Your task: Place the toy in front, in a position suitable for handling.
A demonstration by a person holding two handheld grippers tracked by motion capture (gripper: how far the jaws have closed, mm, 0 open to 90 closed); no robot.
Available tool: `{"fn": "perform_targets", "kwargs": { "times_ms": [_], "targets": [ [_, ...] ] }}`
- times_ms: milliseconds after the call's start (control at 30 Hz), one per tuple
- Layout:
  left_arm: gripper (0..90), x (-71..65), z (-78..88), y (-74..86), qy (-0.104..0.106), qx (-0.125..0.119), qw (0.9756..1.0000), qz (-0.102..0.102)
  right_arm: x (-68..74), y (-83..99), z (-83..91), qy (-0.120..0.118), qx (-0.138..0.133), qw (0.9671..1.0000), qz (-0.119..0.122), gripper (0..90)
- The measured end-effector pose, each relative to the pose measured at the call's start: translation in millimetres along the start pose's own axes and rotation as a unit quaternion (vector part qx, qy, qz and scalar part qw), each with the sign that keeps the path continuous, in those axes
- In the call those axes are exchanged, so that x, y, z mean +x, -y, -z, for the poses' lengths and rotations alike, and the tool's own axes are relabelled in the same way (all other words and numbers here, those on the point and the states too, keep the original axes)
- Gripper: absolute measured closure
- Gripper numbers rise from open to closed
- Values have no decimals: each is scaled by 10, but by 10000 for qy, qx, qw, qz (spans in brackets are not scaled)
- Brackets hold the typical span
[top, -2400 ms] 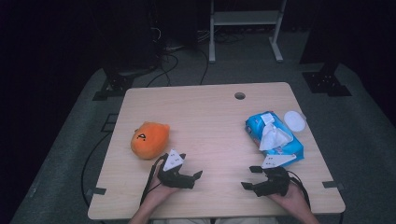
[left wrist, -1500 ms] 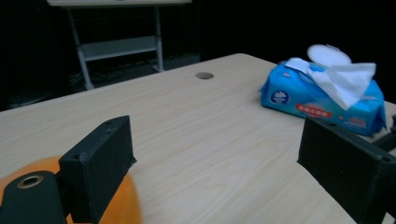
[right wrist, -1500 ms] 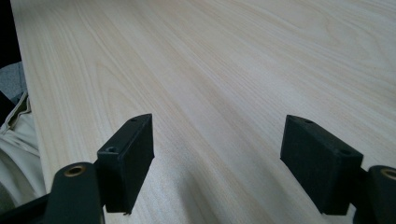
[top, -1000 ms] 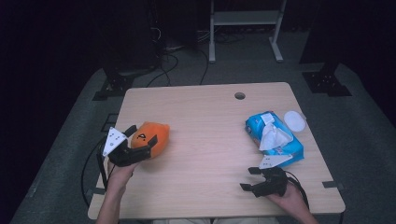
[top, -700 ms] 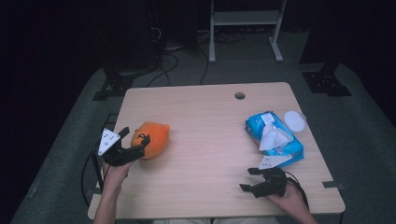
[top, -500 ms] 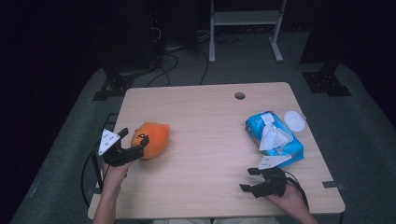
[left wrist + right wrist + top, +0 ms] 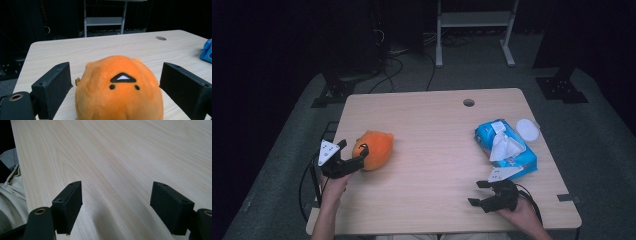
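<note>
Left gripper: lower left of high view, jaws spread wide, flanking orange plush toy without touching it. Toy rests on table, left of centre. Right gripper: lower right, open, empty.

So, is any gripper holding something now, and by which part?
Nothing is held. The left gripper stands open around the orange plush toy, jaws apart from its sides; the right gripper is open.

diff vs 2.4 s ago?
The left gripper went from the table's near middle out to the left and now straddles the orange plush, jaws open, no grasp yet. The plush, the right gripper and the blue wipes pack stayed put.
</note>
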State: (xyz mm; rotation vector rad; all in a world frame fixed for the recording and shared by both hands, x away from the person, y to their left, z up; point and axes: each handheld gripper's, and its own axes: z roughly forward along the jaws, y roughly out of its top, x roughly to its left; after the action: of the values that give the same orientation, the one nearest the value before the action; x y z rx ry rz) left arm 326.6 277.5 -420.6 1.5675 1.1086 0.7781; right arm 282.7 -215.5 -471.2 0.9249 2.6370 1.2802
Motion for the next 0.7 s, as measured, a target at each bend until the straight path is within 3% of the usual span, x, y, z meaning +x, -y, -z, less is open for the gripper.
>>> {"fn": "perform_targets", "kwargs": {
  "times_ms": [267,500,633,700],
  "targets": [
    [100,-18,-93,77,93,212,9997,-23,5,1,-17,-41,40,10000,14,247],
    [104,-70,-202,154,146,546,9983,-130,11,1,-20,-53,43,10000,44,247],
    [146,-102,-229,169,135,703,9974,-119,10,1,-19,-55,44,10000,46,247],
    [250,-112,-223,155,98,774,9968,-152,12,-1,-20,-56,56,10000,44,247]
  ]
}}
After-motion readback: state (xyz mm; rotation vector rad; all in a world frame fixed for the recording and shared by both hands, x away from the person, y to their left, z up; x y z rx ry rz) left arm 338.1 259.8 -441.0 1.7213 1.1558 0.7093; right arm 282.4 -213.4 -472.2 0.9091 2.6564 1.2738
